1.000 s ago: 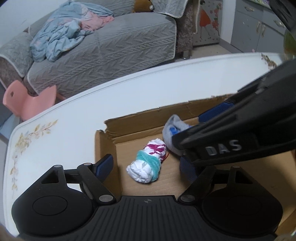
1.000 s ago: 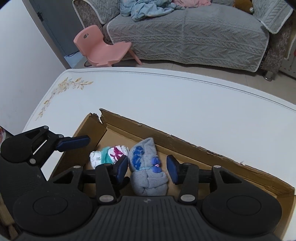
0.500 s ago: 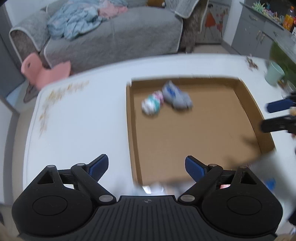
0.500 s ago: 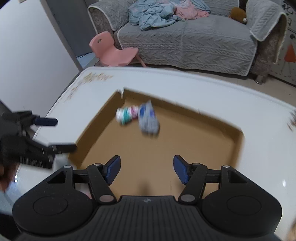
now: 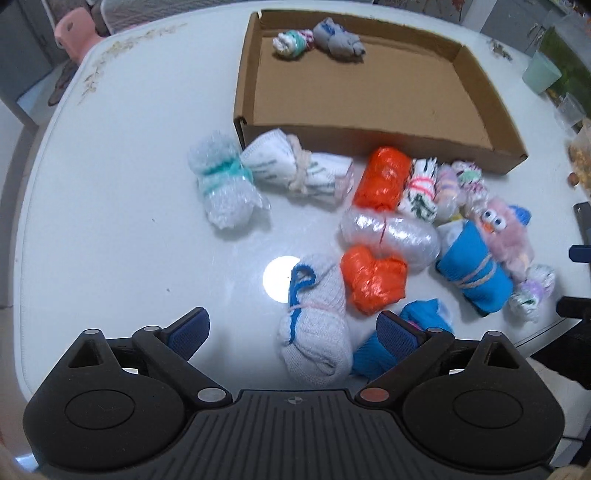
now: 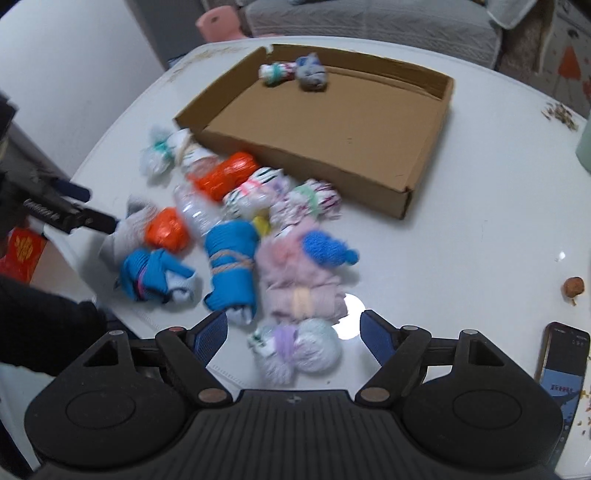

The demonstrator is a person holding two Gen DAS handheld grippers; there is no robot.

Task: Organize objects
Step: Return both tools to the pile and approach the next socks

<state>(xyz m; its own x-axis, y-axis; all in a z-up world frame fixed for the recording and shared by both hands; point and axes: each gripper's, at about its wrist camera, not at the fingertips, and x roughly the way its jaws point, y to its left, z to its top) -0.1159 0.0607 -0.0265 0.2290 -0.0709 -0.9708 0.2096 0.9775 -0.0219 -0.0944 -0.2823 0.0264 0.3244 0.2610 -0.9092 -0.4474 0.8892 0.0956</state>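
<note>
A glossy white tabletop (image 5: 110, 229) with a floral print at its far left corner carries a shallow cardboard box (image 5: 373, 137); a grey sofa (image 6: 369, 18) and a pink child's chair (image 6: 218, 22) stand beyond the far edge. The left half of the tabletop is bare, as is the stretch right of the box, up to a phone (image 6: 563, 358) near the right edge. The box floor is open except for two rolled sock bundles in its far left corner: one white, teal and magenta (image 5: 291, 42), one grey (image 5: 340, 40), touching. A cluster of about a dozen bundles lies on the tabletop just in front of the box, two of them orange (image 5: 384, 179) (image 5: 373, 278). Left gripper (image 5: 293, 328): fingers opening, already wide, above a white-and-blue bundle (image 5: 314, 332), gripping nothing. Right gripper (image 6: 293, 332): fingers opening, over a pale lilac bundle (image 6: 299, 347), not pressing it.
</note>
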